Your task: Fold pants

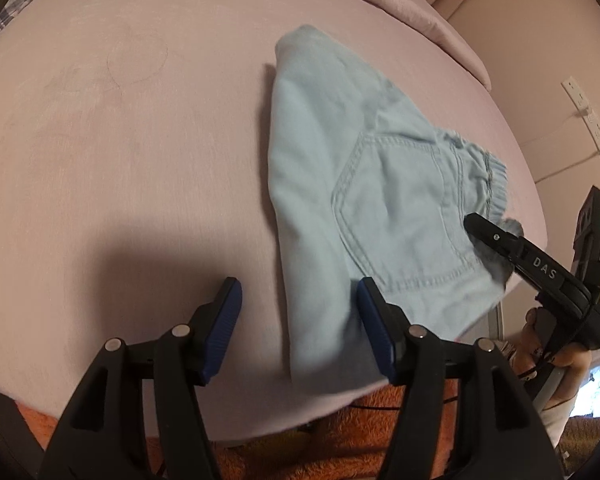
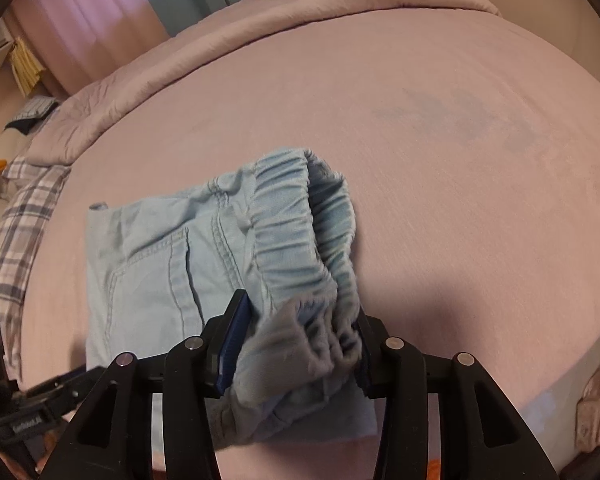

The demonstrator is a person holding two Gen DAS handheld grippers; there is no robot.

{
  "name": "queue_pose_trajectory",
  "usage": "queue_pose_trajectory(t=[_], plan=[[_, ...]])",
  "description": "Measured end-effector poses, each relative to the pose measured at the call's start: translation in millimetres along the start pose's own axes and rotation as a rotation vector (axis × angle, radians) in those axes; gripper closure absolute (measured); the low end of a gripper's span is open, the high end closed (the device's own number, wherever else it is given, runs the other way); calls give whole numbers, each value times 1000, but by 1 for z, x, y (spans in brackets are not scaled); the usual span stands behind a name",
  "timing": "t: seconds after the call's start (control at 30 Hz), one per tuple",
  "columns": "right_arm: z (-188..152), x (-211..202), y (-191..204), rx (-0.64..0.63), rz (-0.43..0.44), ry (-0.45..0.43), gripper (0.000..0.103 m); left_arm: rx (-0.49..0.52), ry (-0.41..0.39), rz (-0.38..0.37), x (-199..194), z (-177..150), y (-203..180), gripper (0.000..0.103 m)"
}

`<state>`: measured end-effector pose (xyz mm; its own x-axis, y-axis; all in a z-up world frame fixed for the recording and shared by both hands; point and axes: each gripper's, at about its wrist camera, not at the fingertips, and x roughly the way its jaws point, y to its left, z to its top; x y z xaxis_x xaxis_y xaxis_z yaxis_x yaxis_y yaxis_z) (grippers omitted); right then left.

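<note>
Light blue denim pants (image 1: 340,184) lie folded on the pink bed sheet (image 1: 120,160), back pocket up and elastic waistband (image 2: 292,208) toward the right. My left gripper (image 1: 298,294) stands open over the near folded edge; cloth lies between its blue pads, and the left pad is clear of it. My right gripper (image 2: 300,330) is shut on the bunched waistband end, whose fabric fills the gap between the pads. In the left wrist view one of its black fingers (image 1: 496,238) rests on the pants by the pocket, with a hand (image 1: 556,354) on the handle.
A rolled pink duvet (image 2: 260,28) runs along the far side of the bed. A plaid pillow (image 2: 16,232) sits at the left. The bed's near edge drops to an orange rug (image 1: 340,452). A wall socket with a cable (image 1: 588,120) is at the right.
</note>
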<state>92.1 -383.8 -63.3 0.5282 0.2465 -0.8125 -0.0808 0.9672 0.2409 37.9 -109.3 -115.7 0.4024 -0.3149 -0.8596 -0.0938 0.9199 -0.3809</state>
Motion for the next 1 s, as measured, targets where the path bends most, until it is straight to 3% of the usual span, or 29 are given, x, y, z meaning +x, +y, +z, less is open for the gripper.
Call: queue_pose_trajectory(t=[0.1,0.2,0.3,0.5,0.6,0.67,0.73,0.77,0.9,1.0], plan=[[-7,-5,0,-25,-30,-1,58,10,9,10,2,-5,-6,40],[-11,-8,-7,0,-52,15,44,5,23,12,0,-11,-7,38],[-16,-10,-19,52,3,31,44,-9,34,12,3,-7,-13,38],[-17,-22,-20,31,28,68,44,13,58,40,-4,-8,-25,36],[-14,-34,-22,30,52,78,40,28,21,57,-14,-2,-25,25],[-11,-42,-24,36,64,54,33,33,-31,71,-19,6,-25,16],[-6,-50,-27,48,92,17,16,35,-66,93,-20,14,-24,16],[-4,-53,-29,52,112,3,14,31,-73,103,-18,20,-23,16],[0,-40,-30,59,179,-3,12,-5,-74,52,-1,34,-17,16],[-6,-12,-29,73,188,76,12,-31,-8,10,20,33,-18,17]])
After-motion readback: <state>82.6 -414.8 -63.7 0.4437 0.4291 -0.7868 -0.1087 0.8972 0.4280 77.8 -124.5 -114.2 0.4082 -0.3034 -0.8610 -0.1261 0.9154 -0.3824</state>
